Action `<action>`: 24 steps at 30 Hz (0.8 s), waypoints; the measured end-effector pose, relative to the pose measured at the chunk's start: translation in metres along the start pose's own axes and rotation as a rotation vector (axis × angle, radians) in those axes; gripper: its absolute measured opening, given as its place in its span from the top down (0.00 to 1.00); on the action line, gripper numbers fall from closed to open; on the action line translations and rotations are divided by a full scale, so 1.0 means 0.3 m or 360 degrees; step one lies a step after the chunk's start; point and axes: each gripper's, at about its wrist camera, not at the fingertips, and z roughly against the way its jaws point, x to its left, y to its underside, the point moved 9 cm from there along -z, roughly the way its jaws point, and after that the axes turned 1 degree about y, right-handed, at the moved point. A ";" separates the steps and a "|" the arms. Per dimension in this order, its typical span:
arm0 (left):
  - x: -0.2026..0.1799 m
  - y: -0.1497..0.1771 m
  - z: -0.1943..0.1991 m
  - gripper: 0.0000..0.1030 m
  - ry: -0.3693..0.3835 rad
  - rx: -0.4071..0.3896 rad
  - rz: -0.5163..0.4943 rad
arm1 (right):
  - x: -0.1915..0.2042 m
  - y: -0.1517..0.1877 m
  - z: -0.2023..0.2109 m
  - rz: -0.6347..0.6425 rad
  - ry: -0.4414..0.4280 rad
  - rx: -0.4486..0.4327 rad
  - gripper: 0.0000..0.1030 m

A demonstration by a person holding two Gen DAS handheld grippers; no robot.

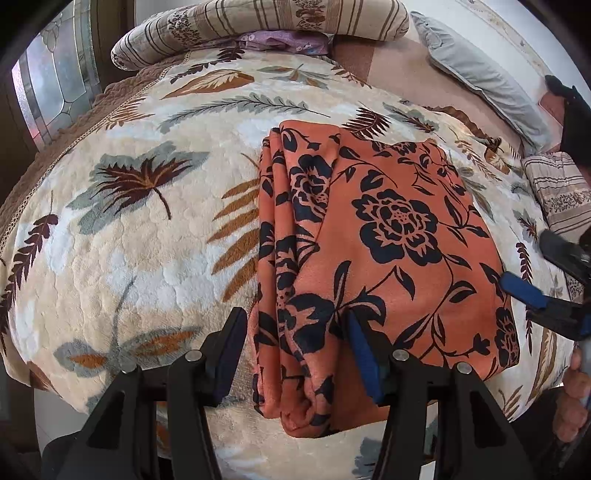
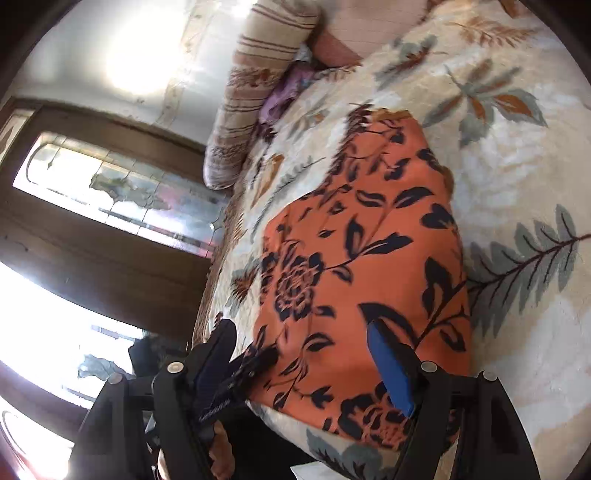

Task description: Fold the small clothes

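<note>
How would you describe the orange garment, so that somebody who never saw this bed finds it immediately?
Look at the bed covered by the cream leaf-print blanket. Near its front edge lies the orange garment, folded into a rectangle with stacked layers showing along one side. Its black flower print on bright orange sets it apart from the striped pillows at the far end.

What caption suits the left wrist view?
Open left gripper straddles the folded orange floral cloth on a leaf-patterned blanket.

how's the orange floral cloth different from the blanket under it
The orange floral cloth is folded into a compact stack with layered edges at one side; the blanket lies spread flat across the bed. The cloth is orange with black flowers; the blanket is cream with grey and brown leaves. The cloth looks smooth, the blanket plush. Both carry plant prints.
</note>
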 end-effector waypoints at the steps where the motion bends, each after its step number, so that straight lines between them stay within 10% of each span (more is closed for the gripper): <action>1: 0.000 -0.003 -0.002 0.45 0.0005 0.0003 0.0002 | -0.038 -0.002 -0.025 -0.0039 0.0044 0.0028 0.26; 24: 0.095 -0.061 0.032 0.33 0.0156 -0.0086 0.0220 | -0.106 0.029 0.213 -0.0032 0.0066 -0.0141 0.24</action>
